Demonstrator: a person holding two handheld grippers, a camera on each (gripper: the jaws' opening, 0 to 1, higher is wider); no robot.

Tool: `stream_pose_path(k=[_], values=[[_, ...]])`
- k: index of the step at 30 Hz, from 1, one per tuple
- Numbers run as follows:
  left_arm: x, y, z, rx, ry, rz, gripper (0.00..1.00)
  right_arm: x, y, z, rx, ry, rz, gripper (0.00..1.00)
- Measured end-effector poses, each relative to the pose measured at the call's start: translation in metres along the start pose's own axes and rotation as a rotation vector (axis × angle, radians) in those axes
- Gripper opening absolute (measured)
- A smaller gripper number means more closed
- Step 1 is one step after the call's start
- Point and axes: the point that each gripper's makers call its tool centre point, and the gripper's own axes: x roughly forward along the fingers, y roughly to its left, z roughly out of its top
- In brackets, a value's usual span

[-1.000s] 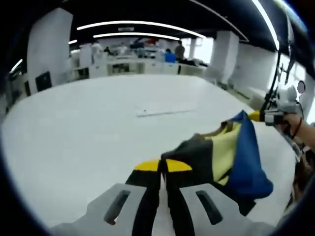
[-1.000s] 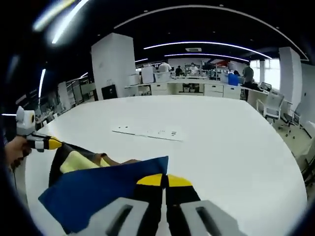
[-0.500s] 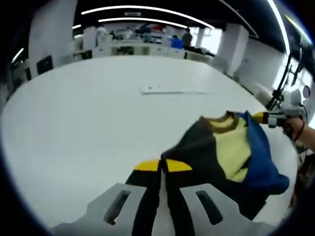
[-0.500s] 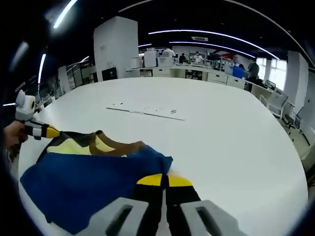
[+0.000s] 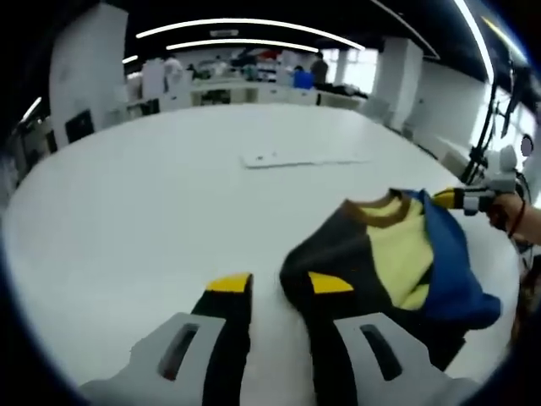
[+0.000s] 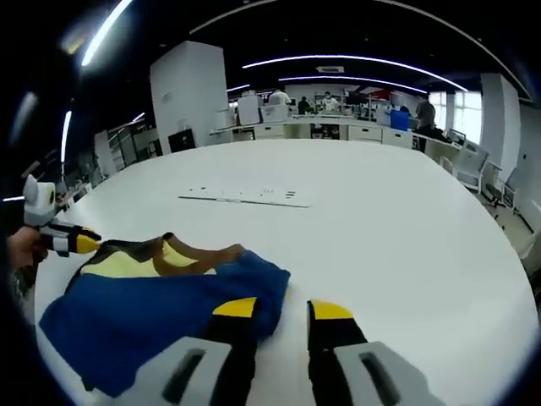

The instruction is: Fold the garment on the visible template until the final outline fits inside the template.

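Jaws parted and holding nothing, the left gripper [image 5: 279, 286] and right gripper [image 6: 283, 309] flank a crumpled blue, yellow and dark garment [image 6: 144, 313] lying on the white table [image 6: 406, 245], a flat white template [image 6: 245, 197] farther off.

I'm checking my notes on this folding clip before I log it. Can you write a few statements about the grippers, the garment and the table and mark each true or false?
1. The left gripper is open, its jaws apart. True.
2. The right gripper is shut on the garment. False: its jaws stand apart, with the blue cloth beside its left jaw.
3. The garment shows blue, yellow and dark panels with a brown collar. True.
4. The garment hangs in the air, off the table. False: it lies bunched on the white table.
5. A flat white sheet lies on the table beyond the garment. True.
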Motion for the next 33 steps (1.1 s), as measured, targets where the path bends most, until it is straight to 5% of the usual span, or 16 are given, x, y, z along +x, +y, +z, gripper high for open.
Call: stream_pose_path(k=[8, 16, 24, 33], values=[[-0.03, -0.026, 0.016, 0.017, -0.102, -0.091, 0.44, -0.025, 0.044, 0.011, 0.006, -0.022, 0.172, 0.49], [-0.059, -0.058, 0.009, 0.086, -0.133, -0.184, 0.56, -0.058, 0.095, 0.013, -0.075, -0.028, 0.342, 0.64], [-0.079, -0.085, -0.004, 0.133, -0.132, -0.249, 0.62, -0.085, 0.139, 0.011, -0.153, -0.052, 0.466, 0.64], [-0.086, -0.112, -0.033, 0.303, -0.085, -0.269, 0.6, -0.103, 0.175, -0.001, -0.204, -0.069, 0.551, 0.62]])
